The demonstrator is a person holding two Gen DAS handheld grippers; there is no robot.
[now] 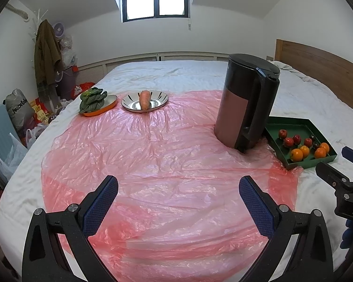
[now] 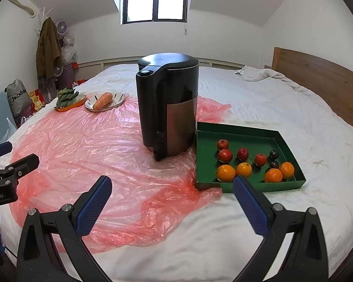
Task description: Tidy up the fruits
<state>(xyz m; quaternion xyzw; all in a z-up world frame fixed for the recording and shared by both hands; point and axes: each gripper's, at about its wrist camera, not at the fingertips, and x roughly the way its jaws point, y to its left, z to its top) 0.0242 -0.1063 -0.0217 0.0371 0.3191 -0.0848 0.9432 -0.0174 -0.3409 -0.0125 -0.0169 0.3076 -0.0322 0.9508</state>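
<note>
— At lower centre of each view, what are the claws doing?
— Left claw and right claw both gape wide, empty, above the sheet.
— Fruit?
— Right of the kettle, in the tray. I'd come down on one orange, squeezing gently.
— Writing?
— "Robot.AI" at far left; bag lettering unreadable.

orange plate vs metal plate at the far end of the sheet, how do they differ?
The orange plate holds leafy greens; the metal plate holds a single carrot. The orange plate is a solid glossy orange; the metal plate is shiny silver with dark slots round its rim. The orange plate lies left of the metal plate. Both are shallow and sit side by side on the pink plastic sheet.
</note>
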